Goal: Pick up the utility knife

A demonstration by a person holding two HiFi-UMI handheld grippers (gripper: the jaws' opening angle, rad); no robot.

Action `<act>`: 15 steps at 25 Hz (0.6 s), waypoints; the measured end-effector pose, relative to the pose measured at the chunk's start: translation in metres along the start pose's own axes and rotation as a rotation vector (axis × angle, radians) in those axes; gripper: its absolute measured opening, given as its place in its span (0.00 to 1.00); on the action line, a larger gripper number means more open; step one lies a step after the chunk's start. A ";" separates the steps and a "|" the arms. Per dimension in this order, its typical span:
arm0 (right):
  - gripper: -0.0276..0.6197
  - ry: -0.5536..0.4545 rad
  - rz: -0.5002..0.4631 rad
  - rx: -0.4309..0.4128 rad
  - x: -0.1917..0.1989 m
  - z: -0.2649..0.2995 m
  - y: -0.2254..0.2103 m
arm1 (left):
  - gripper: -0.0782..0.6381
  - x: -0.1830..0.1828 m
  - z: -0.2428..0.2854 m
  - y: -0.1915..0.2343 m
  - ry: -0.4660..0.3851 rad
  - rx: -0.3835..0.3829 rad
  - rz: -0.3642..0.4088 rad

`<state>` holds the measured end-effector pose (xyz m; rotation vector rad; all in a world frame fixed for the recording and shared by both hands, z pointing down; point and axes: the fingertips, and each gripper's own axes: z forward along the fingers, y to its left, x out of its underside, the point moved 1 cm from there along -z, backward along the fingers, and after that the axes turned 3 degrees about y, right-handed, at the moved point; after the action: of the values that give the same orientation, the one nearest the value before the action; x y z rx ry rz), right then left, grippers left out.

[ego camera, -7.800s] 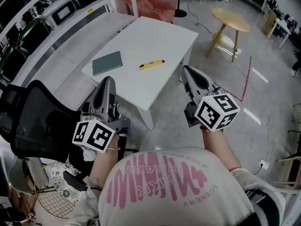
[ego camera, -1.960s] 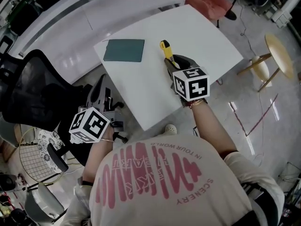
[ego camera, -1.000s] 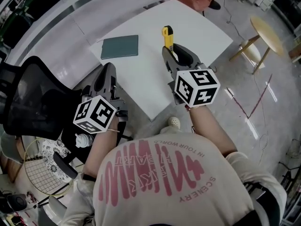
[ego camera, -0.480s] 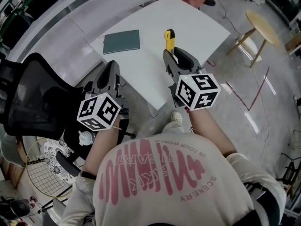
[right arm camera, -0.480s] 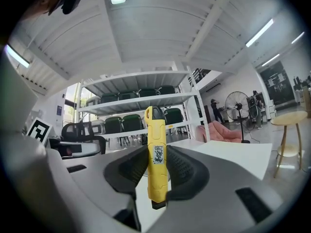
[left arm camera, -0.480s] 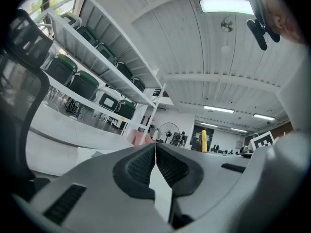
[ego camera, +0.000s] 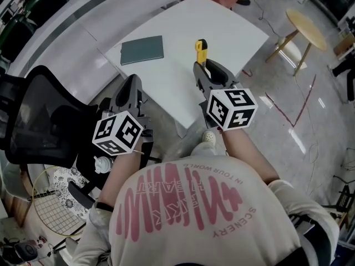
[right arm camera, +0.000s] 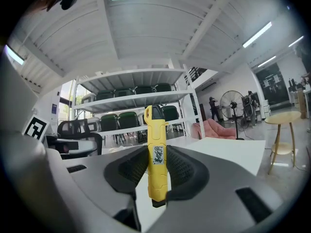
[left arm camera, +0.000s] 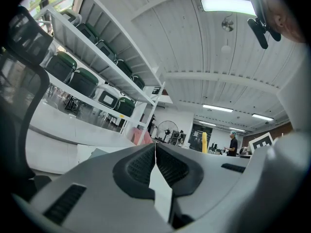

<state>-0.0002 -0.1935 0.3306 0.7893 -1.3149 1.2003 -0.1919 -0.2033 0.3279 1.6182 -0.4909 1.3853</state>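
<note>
Black mesh forms the back of one office chair (ego camera: 33, 115) at the far left.

One left hand-held gripper (ego camera: 133, 82), in grey moulded plastic with one black-and-white marker cube (ego camera: 117, 133) at its rear, sits beside the chair, off the near left edge of the worktop. Its two ribbed black pads (left arm camera: 142, 165) meet along a single seam with nothing between them.

One notebook (ego camera: 142, 50), dark teal, flat and rectangular with a matt cover, lies on the left part of the single white, smooth, straight-edged worktop (ego camera: 238, 32).

One utility knife (ego camera: 201, 49) is present. It has a long, slim yellow plastic body, a black tip at its upper end and a small printed label on its side. It stands upright, clamped at mid-length between the two ribbed pads of the one right hand-held gripper (ego camera: 204, 70). Its lower end hangs free below them, over the near part of the worktop. This gripper is the same grey plastic and carries a second marker cube (ego camera: 232, 108).

One round side table (ego camera: 306, 22), with a pale wooden top on splayed legs, stands on the grey floor well to the right.
</note>
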 end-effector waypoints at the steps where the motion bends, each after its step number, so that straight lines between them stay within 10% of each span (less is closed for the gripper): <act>1: 0.24 0.003 -0.003 0.002 0.001 -0.001 0.000 | 0.14 0.000 -0.001 0.000 0.000 0.001 0.001; 15: 0.24 0.016 -0.023 0.017 0.006 -0.011 0.003 | 0.14 0.000 -0.009 -0.006 0.003 0.021 0.008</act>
<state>-0.0005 -0.1816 0.3341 0.8039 -1.2812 1.1990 -0.1919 -0.1927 0.3255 1.6324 -0.4836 1.4029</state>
